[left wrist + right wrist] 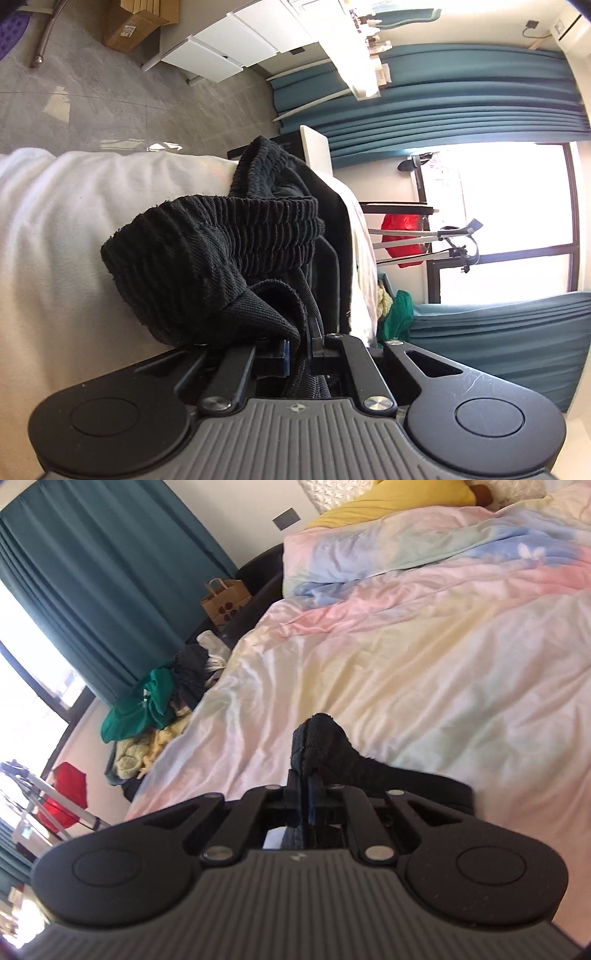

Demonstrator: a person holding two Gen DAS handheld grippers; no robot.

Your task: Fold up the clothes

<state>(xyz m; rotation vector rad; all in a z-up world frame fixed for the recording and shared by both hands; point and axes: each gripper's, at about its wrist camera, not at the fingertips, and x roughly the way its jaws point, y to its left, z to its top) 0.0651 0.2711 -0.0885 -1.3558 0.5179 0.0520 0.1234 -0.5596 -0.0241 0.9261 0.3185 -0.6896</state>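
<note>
A black ribbed knit garment [221, 254] is bunched up in front of my left gripper [301, 343], which is shut on a fold of it above the pale bed cover [66, 236]. Its ribbed band curls to the left and more of its cloth hangs behind. My right gripper [308, 788] is shut on another edge of the black garment [325, 746], held just above the pastel bed quilt [424, 657]. A dark part of the garment trails off to the right behind the right gripper.
A heap of green, yellow and dark clothes [155, 701] lies at the far side of the bed, near teal curtains [92, 572] and a bright window. A paper bag [225, 602] stands by the bed. White drawers [236, 44] and a cardboard box [136, 26] stand on the grey floor.
</note>
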